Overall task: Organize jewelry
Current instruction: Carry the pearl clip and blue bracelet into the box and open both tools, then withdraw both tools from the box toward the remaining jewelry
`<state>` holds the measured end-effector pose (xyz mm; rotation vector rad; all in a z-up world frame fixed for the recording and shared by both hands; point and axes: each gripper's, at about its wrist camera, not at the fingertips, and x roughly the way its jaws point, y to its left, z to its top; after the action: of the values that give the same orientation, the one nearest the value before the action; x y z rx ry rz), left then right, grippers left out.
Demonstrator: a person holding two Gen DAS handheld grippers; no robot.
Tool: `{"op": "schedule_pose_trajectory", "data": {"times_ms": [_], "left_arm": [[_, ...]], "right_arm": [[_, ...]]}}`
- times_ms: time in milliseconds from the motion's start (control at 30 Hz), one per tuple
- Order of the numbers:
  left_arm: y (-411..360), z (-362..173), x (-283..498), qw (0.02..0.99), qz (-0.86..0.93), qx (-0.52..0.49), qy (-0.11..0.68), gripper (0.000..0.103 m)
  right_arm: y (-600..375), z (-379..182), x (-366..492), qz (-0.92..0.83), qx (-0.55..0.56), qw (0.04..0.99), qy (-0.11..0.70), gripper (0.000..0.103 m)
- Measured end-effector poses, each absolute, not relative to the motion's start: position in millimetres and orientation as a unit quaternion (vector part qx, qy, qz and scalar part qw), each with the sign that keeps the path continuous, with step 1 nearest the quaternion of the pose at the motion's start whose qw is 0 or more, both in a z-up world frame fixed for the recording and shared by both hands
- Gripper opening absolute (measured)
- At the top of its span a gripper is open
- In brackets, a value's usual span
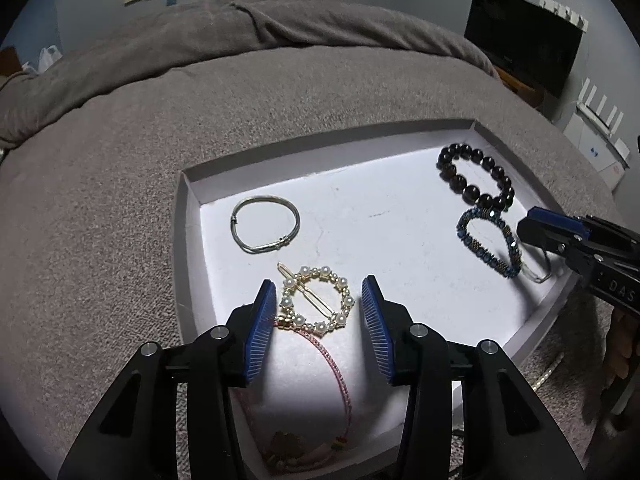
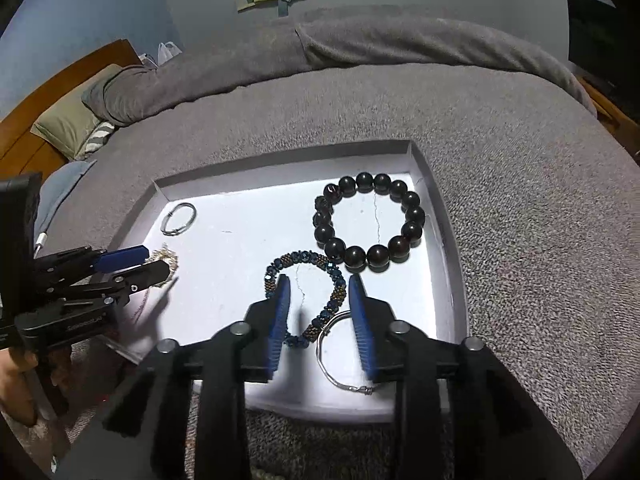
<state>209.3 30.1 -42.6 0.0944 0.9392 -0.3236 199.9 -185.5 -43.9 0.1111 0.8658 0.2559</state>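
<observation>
A shallow white tray lies on a grey bed. Its left part holds a silver bangle, a round pearl hair clip and a pink cord bracelet. My left gripper hovers open over the pearl clip, one pad on each side of it. The tray's right part holds a dark bead bracelet, a blue bead bracelet and a thin silver bangle. My right gripper is open, its pads straddling the blue bracelet and the thin bangle.
A grey blanket covers the bed around the tray, bunched in a ridge at the back. A pillow and wooden headboard are far left, a dark screen far right. A pale bead string lies beside the tray's near right edge.
</observation>
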Motion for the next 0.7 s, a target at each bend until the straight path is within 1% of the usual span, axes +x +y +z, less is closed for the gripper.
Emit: {"op": "schedule_pose_trajectory", "data": {"times_ms": [67, 100, 133, 167, 233, 300, 400, 500, 567, 700], "left_arm": [[30, -39, 206, 0.881, -0.154, 0.042, 0.446, 0.048], [31, -37, 204, 0.882, -0.154, 0.040, 0.444, 0.050], [31, -35, 201, 0.884, -0.154, 0.039, 0.441, 0.053], [31, -31, 198, 0.886, -0.153, 0.037, 0.436, 0.057], [32, -26, 193, 0.888, -0.156, 0.034, 0.431, 0.061], [33, -21, 188, 0.890, -0.157, 0.028, 0.427, 0.068], [35, -13, 176, 0.896, -0.152, 0.026, 0.417, 0.076], [37, -1, 162, 0.905, -0.151, 0.022, 0.397, 0.078], [38, 6, 156, 0.909, -0.149, 0.021, 0.389, 0.079], [40, 23, 139, 0.919, -0.136, 0.026, 0.368, 0.088]], "right_arm": [[-187, -40, 197, 0.123, 0.054, 0.900, 0.414, 0.033], [-188, -38, 195, 0.123, 0.055, 0.901, 0.412, 0.034], [-189, -36, 193, 0.123, 0.057, 0.902, 0.409, 0.038], [-191, -34, 191, 0.122, 0.058, 0.903, 0.407, 0.043], [-194, -28, 186, 0.120, 0.057, 0.907, 0.400, 0.046], [-196, -24, 180, 0.115, 0.053, 0.911, 0.392, 0.050], [-200, -20, 172, 0.109, 0.053, 0.914, 0.388, 0.060], [-203, -15, 164, 0.103, 0.046, 0.916, 0.384, 0.070], [-205, -11, 160, 0.098, 0.043, 0.919, 0.380, 0.080], [-207, -4, 150, 0.088, 0.029, 0.922, 0.375, 0.089]]}}
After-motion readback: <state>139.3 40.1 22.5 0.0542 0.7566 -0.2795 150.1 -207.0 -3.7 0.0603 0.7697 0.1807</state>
